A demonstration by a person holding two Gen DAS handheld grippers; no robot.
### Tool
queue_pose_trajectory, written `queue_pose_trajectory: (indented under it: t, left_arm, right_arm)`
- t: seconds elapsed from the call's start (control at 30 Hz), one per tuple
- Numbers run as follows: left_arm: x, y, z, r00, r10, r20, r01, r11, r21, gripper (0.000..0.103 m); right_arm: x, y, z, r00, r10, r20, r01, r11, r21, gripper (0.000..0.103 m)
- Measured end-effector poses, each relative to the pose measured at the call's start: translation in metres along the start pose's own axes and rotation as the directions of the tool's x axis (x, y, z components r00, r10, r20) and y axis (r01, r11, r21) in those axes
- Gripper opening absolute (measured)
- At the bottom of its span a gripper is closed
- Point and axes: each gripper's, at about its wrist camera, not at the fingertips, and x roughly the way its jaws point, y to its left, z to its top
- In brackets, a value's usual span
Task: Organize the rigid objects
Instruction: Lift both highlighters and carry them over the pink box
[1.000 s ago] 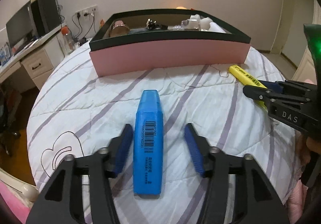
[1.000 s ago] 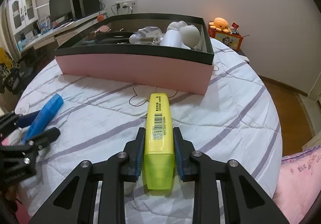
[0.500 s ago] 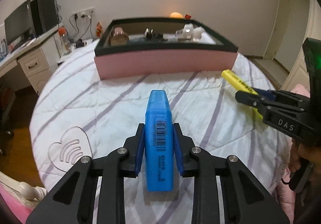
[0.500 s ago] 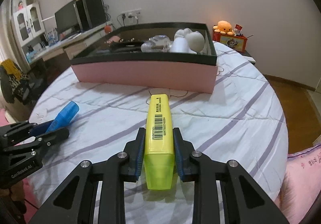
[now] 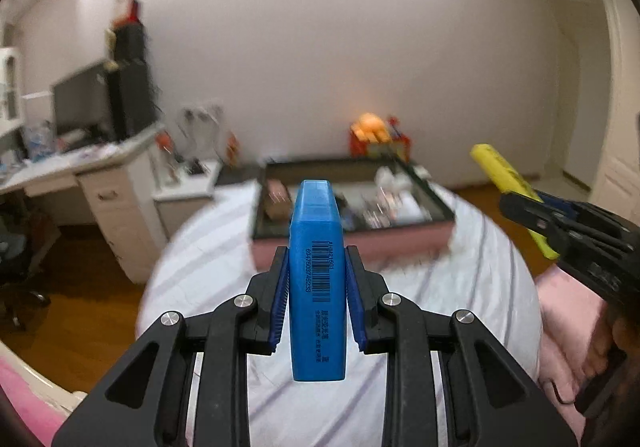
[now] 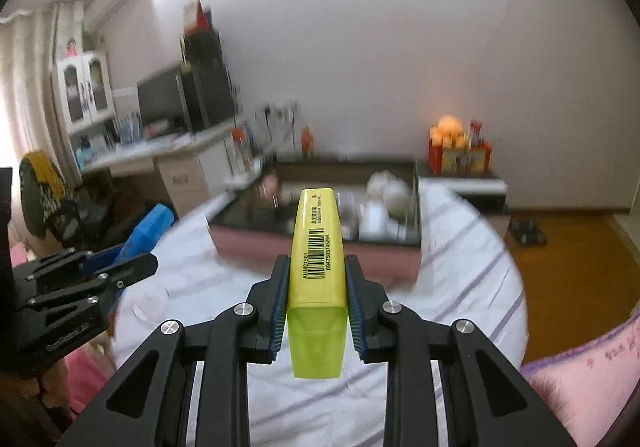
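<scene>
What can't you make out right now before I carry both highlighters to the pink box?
- Contents of the pink box: motion-blurred in both wrist views; blue highlighter hides its middle in the left view, yellow highlighter in the right.
- Free space inside the box: cannot tell.
- Small print on both highlighters: too small to read.
- Bedspread under each gripper: hidden by the fingers.

White wall (image 5: 340, 47), wooden floor (image 6: 572, 267), cluttered desk (image 5: 80, 167)
</scene>
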Motion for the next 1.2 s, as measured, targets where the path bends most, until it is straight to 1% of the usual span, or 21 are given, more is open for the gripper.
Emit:
queue_pose_trajectory:
  t: [0.07, 0.17, 0.23, 0.27, 0.33, 0.4, 0.43, 0.5, 0.53, 0.6, 0.73, 0.8, 1.0, 1.2]
  left_arm:
    - [-0.012, 0.002, 0.008, 0.999, 0.000, 0.049, 0.000, 1.000, -0.003, 0.027]
    - [-0.029, -0.002, 0.019, 0.992, 0.007, 0.122, -0.009, 1.000, 0.014, 0.027]
    - [-0.037, -0.005, 0.027, 0.987, 0.010, 0.162, -0.015, 0.999, 0.029, 0.027]
    - [-0.041, -0.007, 0.030, 0.983, 0.012, 0.184, -0.019, 0.999, 0.034, 0.027]
    - [-0.049, -0.008, 0.036, 0.977, -0.003, 0.212, -0.008, 0.999, 0.049, 0.027]
    - [-0.055, -0.007, 0.041, 0.971, 0.001, 0.240, -0.012, 0.999, 0.044, 0.027]
    - [-0.056, -0.008, 0.044, 0.969, -0.010, 0.246, -0.003, 0.999, 0.051, 0.027]
    - [-0.055, -0.008, 0.047, 0.969, -0.013, 0.247, -0.003, 0.998, 0.062, 0.027]
    - [-0.054, -0.008, 0.048, 0.969, -0.008, 0.248, -0.008, 0.998, 0.066, 0.027]
    - [-0.048, -0.007, 0.052, 0.970, -0.013, 0.242, -0.005, 0.997, 0.075, 0.027]
    - [-0.040, -0.006, 0.057, 0.969, 0.003, 0.246, -0.021, 0.997, 0.069, 0.027]
    - [-0.033, -0.006, 0.061, 0.969, 0.004, 0.245, -0.022, 0.997, 0.070, 0.027]
    - [-0.009, -0.004, 0.071, 0.974, 0.003, 0.226, -0.023, 0.996, 0.084, 0.027]
    - [0.025, -0.006, 0.081, 0.980, 0.008, 0.197, -0.025, 0.996, 0.082, 0.027]
  right_arm:
    - [-0.018, 0.010, 0.010, 0.996, -0.008, 0.086, 0.011, 0.999, -0.034, 0.027]
    - [-0.036, 0.022, 0.020, 0.985, -0.031, 0.168, 0.045, 0.996, -0.083, 0.027]
    - [-0.042, 0.030, 0.025, 0.981, -0.034, 0.193, 0.057, 0.992, -0.111, 0.027]
    - [-0.046, 0.032, 0.027, 0.975, -0.039, 0.219, 0.065, 0.992, -0.113, 0.027]
    - [-0.049, 0.036, 0.030, 0.971, -0.040, 0.235, 0.072, 0.989, -0.129, 0.027]
    - [-0.055, 0.039, 0.033, 0.960, -0.047, 0.277, 0.085, 0.988, -0.129, 0.027]
    - [-0.055, 0.040, 0.035, 0.961, -0.045, 0.273, 0.085, 0.987, -0.137, 0.027]
    - [-0.058, 0.042, 0.037, 0.954, -0.044, 0.296, 0.088, 0.987, -0.137, 0.027]
    - [-0.056, 0.044, 0.040, 0.958, -0.038, 0.284, 0.083, 0.986, -0.147, 0.027]
    - [-0.055, 0.045, 0.041, 0.952, -0.039, 0.304, 0.087, 0.986, -0.146, 0.027]
    - [-0.045, 0.045, 0.047, 0.957, -0.037, 0.287, 0.086, 0.984, -0.158, 0.027]
    - [-0.042, 0.043, 0.048, 0.956, -0.038, 0.291, 0.086, 0.984, -0.154, 0.027]
    - [-0.020, 0.036, 0.053, 0.962, -0.039, 0.271, 0.081, 0.986, -0.146, 0.027]
    - [0.003, 0.028, 0.059, 0.967, -0.039, 0.250, 0.078, 0.986, -0.146, 0.027]
